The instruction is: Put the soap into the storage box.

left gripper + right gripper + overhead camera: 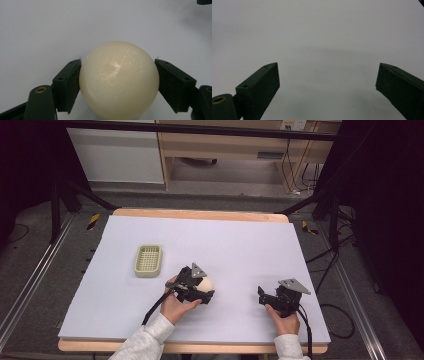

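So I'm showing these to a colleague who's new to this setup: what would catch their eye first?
Probably the cream ball, clamped between the left gripper's fingers near the middle of the white table. Next, the pale green basket standing apart to the left, and the right gripper open over bare tabletop.

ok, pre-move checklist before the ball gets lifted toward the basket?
1. Left gripper fingers against both sides of the cream ball: ok.
2. Grip centred on the ball: ok.
3. Ball clear of the table: cannot tell.
4. Basket upright, nothing seen inside: ok.
5. Path from ball to basket free: ok.
6. Right gripper open, holding nothing, parked apart: ok.
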Available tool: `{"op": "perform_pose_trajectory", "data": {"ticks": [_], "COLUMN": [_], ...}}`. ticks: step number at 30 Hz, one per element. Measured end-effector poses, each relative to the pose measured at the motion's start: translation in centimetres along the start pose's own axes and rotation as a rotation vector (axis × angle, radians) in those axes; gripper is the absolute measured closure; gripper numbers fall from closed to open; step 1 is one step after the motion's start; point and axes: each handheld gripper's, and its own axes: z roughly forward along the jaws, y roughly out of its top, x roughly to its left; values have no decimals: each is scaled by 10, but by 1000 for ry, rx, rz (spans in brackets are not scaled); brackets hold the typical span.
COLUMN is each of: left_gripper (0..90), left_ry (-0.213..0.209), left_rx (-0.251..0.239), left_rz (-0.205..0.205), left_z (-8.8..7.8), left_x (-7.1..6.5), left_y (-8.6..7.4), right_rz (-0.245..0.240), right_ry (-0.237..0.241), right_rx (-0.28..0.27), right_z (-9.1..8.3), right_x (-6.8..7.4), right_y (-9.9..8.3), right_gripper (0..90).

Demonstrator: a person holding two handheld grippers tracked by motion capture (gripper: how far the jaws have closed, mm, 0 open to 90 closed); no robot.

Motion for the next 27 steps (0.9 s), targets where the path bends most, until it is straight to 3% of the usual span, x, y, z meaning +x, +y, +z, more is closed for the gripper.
{"op": "perform_pose_trajectory", "data": {"ticks": [10,27], "left_gripper": [242,242], "left_ry": [12,51], "left_rx": [-9,-17], "left_rz": [-1,-33], "left_z": [-17,-42], "left_x": [9,40], "left_y": [-3,-15], "right_rz": [0,1], "right_ry": [0,1], "right_rx": [0,0], "right_z": [0,0], "right_x": [0,0], "right_y": [0,0], "right_gripper": [55,55]}}
